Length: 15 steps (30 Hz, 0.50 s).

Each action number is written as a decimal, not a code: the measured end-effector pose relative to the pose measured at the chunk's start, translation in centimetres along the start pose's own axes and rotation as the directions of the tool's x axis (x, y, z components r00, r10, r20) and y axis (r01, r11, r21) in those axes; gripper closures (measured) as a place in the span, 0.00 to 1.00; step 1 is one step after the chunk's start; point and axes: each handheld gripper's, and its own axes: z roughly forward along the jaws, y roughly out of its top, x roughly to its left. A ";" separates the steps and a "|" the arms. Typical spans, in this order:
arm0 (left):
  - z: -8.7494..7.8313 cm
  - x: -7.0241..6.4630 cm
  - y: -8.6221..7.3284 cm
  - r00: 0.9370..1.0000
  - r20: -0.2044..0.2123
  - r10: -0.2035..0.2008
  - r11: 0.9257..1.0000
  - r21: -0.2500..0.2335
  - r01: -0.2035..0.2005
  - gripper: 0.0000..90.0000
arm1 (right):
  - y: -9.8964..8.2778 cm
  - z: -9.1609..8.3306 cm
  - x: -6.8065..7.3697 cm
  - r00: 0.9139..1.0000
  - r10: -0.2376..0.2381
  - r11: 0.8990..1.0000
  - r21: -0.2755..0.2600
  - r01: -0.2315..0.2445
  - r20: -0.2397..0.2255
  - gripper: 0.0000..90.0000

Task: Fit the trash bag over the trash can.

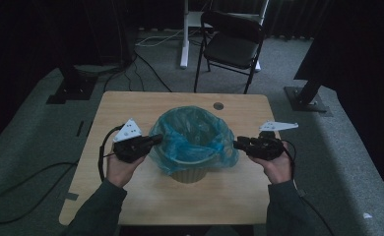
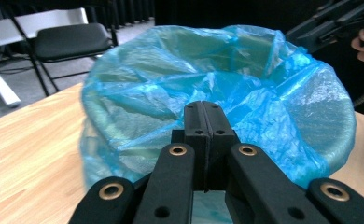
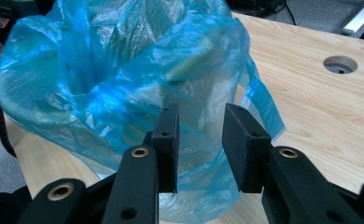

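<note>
Risk: liner slip | left gripper [image 2: 203,122] closed, apparently pinching blue bin liner [image 1: 192,135] | right gripper [image 3: 199,140] parted, gripping nothing | one-sided pull may tip wastebasket [image 1: 189,173].

Bin at table centre, a gripper at each flank.

Bin [image 1: 192,172] stands on the table [image 1: 131,105], near mid-width; its liner bag [image 1: 192,135] sits in it and hangs over the rim. Left gripper [image 1: 153,141] is at the bag's left side, seemingly touching it, though the view is dim; right gripper [image 1: 237,144] at the bag's right side. Cable hole [image 1: 218,105] lies behind the bin. Chair [image 1: 232,46] stands on the floor beyond the table's far edge.
</note>
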 end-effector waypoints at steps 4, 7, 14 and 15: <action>-0.9 0.7 -0.8 0.999 -0.032 -0.024 1.000 -0.002 0.024 1.00 | 0.3 0.0 0.3 1.000 -0.015 1.000 -0.001 0.015 -0.007 0.74; -1.3 1.2 -1.6 0.997 -0.056 -0.057 0.998 0.000 0.057 1.00 | 0.2 0.1 0.4 1.000 -0.018 1.000 0.003 0.018 -0.013 0.74; -0.8 2.4 -3.2 0.992 -0.071 -0.107 0.993 0.039 0.110 1.00 | 0.3 1.1 0.7 0.998 -0.044 0.999 0.031 0.045 -0.041 0.72; -0.6 2.4 -3.4 0.991 -0.074 -0.108 0.993 0.049 0.112 1.00 | 0.3 1.2 0.7 0.998 -0.047 0.998 0.032 0.048 -0.044 0.72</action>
